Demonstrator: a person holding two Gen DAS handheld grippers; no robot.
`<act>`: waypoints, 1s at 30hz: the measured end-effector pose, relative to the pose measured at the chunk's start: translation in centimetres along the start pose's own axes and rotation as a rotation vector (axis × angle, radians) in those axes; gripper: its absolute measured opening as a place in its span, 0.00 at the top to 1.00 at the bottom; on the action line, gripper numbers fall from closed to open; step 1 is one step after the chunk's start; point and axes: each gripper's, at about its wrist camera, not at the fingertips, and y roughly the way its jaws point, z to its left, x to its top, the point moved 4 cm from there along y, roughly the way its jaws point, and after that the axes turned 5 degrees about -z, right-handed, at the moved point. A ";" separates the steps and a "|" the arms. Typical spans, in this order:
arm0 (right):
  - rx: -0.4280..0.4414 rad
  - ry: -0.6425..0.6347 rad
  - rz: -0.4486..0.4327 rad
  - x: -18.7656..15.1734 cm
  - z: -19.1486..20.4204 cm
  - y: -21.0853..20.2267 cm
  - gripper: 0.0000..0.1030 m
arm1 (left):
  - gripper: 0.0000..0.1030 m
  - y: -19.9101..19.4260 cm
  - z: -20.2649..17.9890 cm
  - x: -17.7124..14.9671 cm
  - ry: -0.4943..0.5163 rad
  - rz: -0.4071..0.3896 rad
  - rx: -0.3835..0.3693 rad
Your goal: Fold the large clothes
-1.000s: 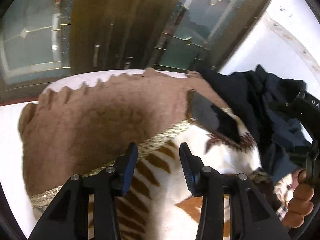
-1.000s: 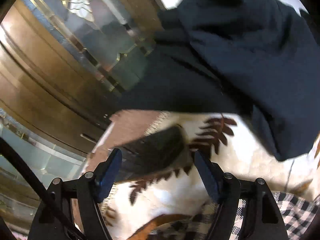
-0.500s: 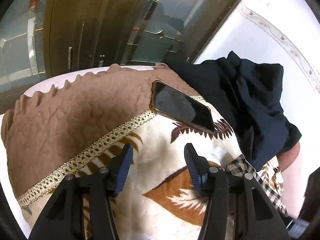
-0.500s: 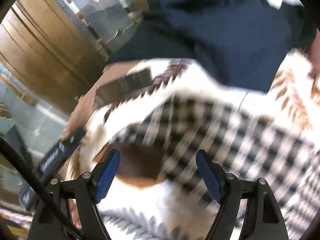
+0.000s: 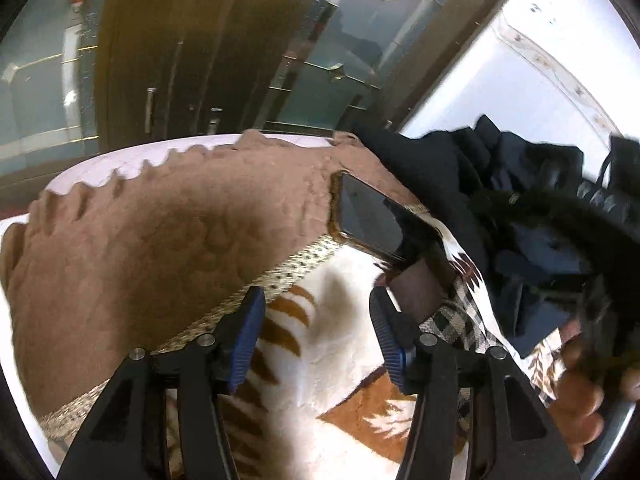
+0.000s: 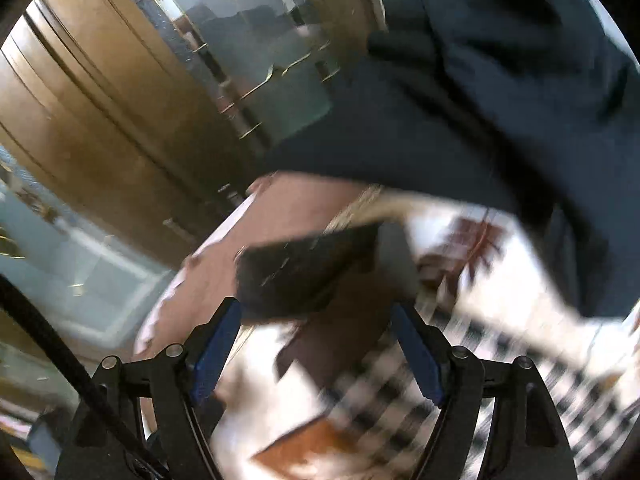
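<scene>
A dark navy garment (image 5: 436, 168) lies bunched at the back right of the bed, and it fills the upper right of the right wrist view (image 6: 480, 112). A black-and-white checked cloth (image 5: 460, 320) lies in front of it, blurred in the right wrist view (image 6: 440, 400). My left gripper (image 5: 318, 340) hovers over the white leaf-patterned blanket (image 5: 340, 392); its jaws are opening with nothing between them. My right gripper (image 6: 316, 356) stands open and empty above the checked cloth's edge. A person's hand (image 5: 580, 400) holds it at the right rim of the left wrist view.
A black phone (image 5: 368, 220) lies on the brown blanket border (image 5: 160, 248), just beyond both grippers, and it is blurred in the right wrist view (image 6: 304, 268). Wooden wardrobe doors with glass panels (image 5: 224, 40) stand behind the bed. A white wall (image 5: 520, 80) rises at the right.
The left jaws have spread wider. The right view swung down over the checked cloth, then back up to the phone and navy garment. The hand with the right gripper is again at the left view's right rim.
</scene>
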 end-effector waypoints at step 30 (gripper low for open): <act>-0.318 0.130 -0.105 -18.9 -16.1 -16.9 0.20 | 0.93 1.5 -4.8 2.1 -0.147 0.087 -0.276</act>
